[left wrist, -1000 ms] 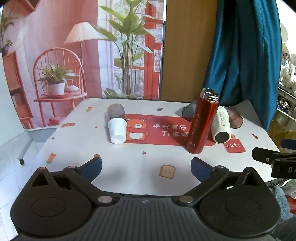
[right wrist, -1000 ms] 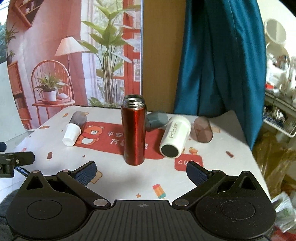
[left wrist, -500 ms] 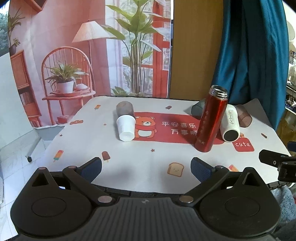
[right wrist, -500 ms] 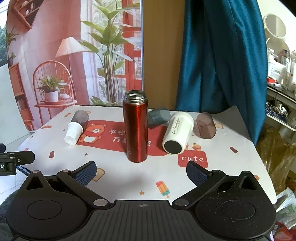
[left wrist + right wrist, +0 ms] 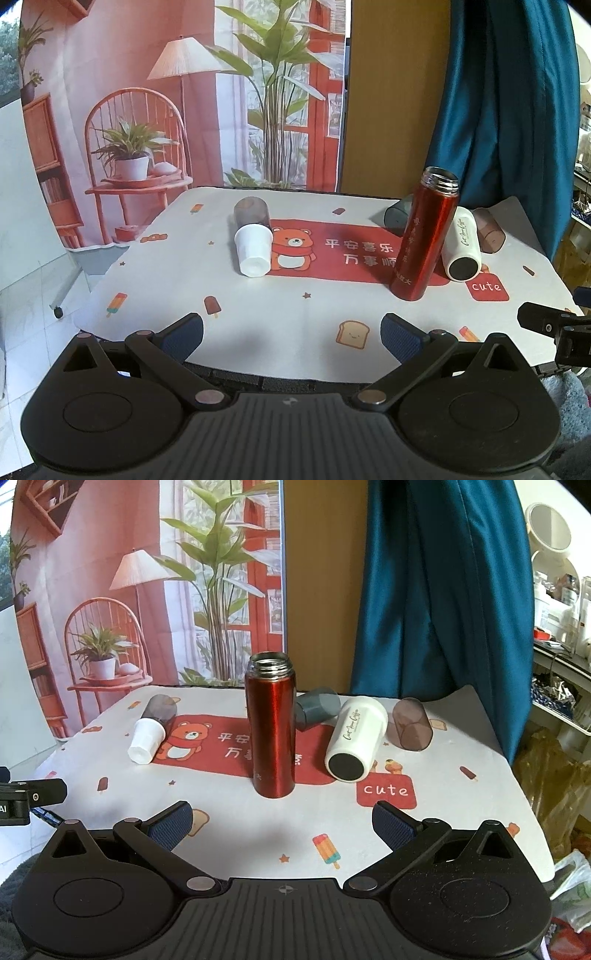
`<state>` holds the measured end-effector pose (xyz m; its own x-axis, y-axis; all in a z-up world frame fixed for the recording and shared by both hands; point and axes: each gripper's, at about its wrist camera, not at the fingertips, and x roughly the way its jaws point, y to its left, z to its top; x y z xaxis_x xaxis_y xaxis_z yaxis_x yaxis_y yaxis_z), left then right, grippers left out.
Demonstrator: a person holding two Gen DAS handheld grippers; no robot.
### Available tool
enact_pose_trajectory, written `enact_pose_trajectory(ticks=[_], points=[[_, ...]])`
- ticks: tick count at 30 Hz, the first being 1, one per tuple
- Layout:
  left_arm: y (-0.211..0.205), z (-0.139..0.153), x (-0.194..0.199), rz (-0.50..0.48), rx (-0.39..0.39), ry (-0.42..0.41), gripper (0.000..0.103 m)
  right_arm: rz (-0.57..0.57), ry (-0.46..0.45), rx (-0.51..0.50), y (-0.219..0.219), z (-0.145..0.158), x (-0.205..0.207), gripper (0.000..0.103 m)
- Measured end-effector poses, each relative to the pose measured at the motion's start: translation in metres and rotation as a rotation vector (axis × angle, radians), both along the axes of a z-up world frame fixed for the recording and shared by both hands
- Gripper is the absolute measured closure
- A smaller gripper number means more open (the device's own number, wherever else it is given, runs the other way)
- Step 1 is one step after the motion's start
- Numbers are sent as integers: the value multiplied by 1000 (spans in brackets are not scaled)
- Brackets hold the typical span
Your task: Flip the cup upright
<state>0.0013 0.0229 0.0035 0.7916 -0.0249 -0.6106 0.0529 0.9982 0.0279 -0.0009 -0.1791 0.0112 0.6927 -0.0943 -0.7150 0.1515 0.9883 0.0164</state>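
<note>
A red flask (image 5: 424, 236) (image 5: 271, 727) stands upright, lidless, mid-table. A white cup with a grey cap end (image 5: 253, 236) (image 5: 151, 727) lies on its side at the left. A white mug (image 5: 461, 245) (image 5: 356, 736) lies on its side right of the flask. A grey-blue cup (image 5: 316, 709) (image 5: 397, 218) and a brown translucent cup (image 5: 410, 725) (image 5: 487, 230) lie on their sides behind. My left gripper (image 5: 291, 336) is open and empty at the near table edge. My right gripper (image 5: 282, 823) is open and empty, facing the flask from the near edge.
The table wears a white cloth with a red bear panel (image 5: 207, 746). A blue curtain (image 5: 439, 590) hangs behind on the right. A printed backdrop (image 5: 184, 92) hangs behind on the left. Shelves with clutter (image 5: 557, 635) stand at the far right.
Both grippers have drawn back and risen a little from the table, so the objects look farther off. Nothing on the table has moved. Both grippers stay open.
</note>
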Motion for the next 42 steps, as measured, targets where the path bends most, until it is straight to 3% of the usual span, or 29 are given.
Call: enact_pose_trajectory(ticks=[42], points=[[3,-2,1,21,-16,2,0,-8,13,8,1,-5,-1,0]])
